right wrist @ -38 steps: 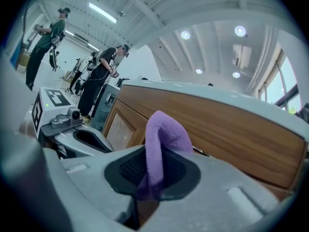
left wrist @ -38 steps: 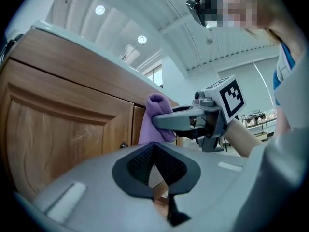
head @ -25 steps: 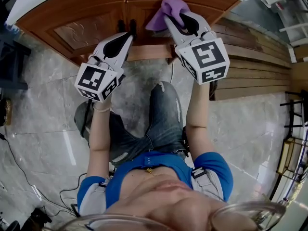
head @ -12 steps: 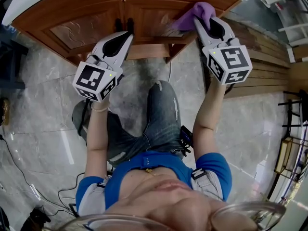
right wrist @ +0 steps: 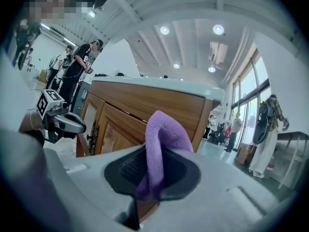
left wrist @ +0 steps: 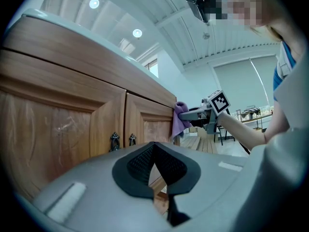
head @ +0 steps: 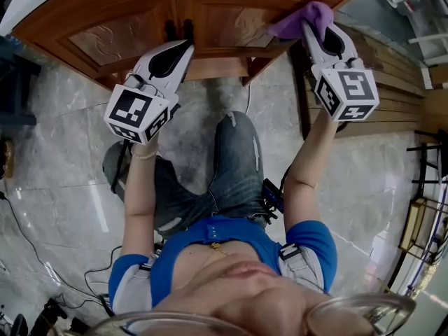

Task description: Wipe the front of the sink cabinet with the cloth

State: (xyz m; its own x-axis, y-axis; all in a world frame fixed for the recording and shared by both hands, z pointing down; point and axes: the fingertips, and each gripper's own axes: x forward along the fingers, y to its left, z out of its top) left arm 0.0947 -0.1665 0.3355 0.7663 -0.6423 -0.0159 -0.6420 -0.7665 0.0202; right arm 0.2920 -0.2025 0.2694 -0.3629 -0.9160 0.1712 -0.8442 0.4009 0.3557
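The cloth (right wrist: 161,144) was purple and fleecy, bunched into a soft hump standing up between the jaws of the right gripper (head: 315,28), which were clamped on it. It was pressed against the upper right corner of the wooden cabinet (head: 133,30), at the right door's outer edge. The left gripper (left wrist: 154,149) had its jaws together on nothing, tip near the door handles (head: 178,28). A second earlier the cloth sat close to those handles; it had since slid rightwards across the door, while the left gripper barely moved.
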